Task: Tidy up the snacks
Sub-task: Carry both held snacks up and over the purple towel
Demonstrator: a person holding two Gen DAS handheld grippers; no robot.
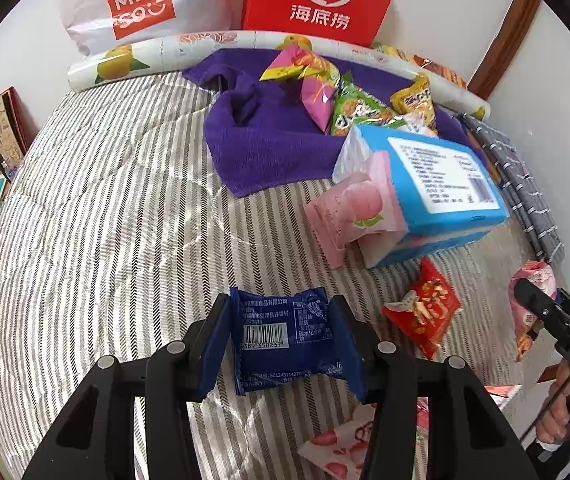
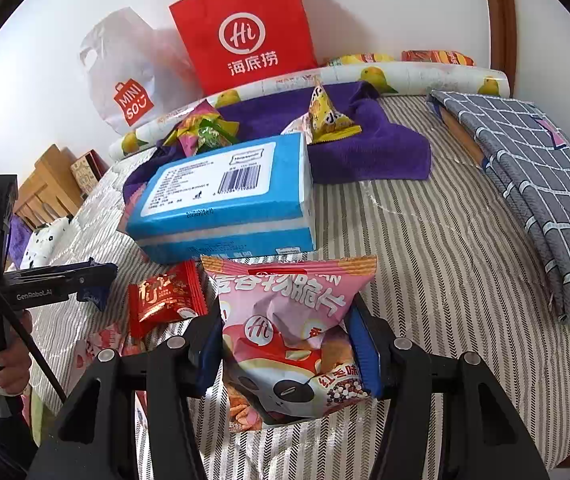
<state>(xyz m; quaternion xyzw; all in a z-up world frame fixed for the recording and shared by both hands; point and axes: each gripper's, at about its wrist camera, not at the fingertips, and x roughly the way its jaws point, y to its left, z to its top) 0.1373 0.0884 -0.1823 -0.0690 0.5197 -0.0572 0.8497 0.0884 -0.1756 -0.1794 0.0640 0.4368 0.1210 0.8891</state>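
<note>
Blue packet (image 1: 281,344) – pink crisp bag (image 2: 289,340) – both gripped

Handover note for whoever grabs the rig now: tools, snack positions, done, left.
Left tool: jaws around the dark blue foil snack packet, pads at its edges.
Right tool: shut on the pink crisp bag with panda print.
On the striped bedspread: red foil packet, pink peach packet under the blue tissue pack. Small snack bags lie piled on the purple towel.
Done: nothing visibly sorted.
Left: place both held packets, then the loose ones.
</note>
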